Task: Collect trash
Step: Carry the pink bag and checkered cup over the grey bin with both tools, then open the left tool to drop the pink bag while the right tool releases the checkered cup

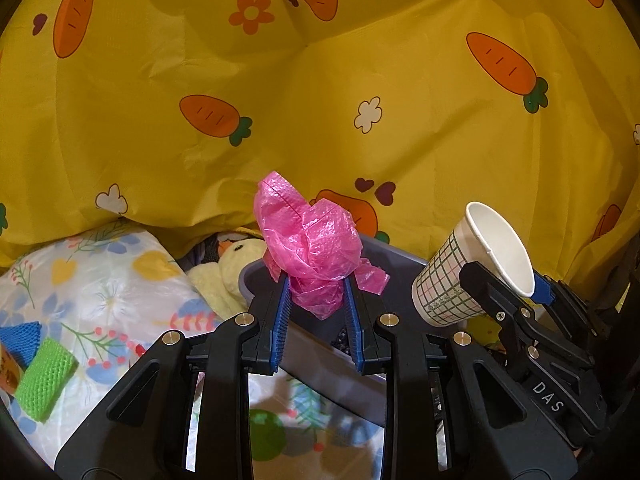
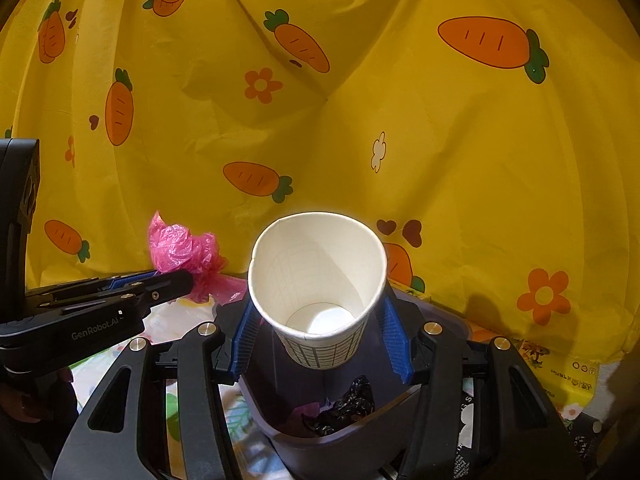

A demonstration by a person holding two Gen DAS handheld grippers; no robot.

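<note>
My left gripper (image 1: 316,292) is shut on a crumpled pink plastic bag (image 1: 310,240) and holds it above the near rim of a dark grey bin (image 1: 384,252). It also shows in the right wrist view (image 2: 188,276), with the pink bag (image 2: 180,248). My right gripper (image 2: 318,320) is shut on a white paper cup with a green grid pattern (image 2: 316,280), open mouth toward the camera, held over the bin (image 2: 340,440). The cup also shows in the left wrist view (image 1: 472,268). Dark crumpled trash (image 2: 348,404) lies inside the bin.
A yellow carrot-print cloth (image 1: 320,100) hangs behind everything. A floral tablecloth (image 1: 100,280) covers the table. A green sponge (image 1: 44,376), a blue mesh piece (image 1: 20,336) and a yellow plush duck (image 1: 232,268) lie to the left. A yellow package (image 2: 560,376) sits at the right.
</note>
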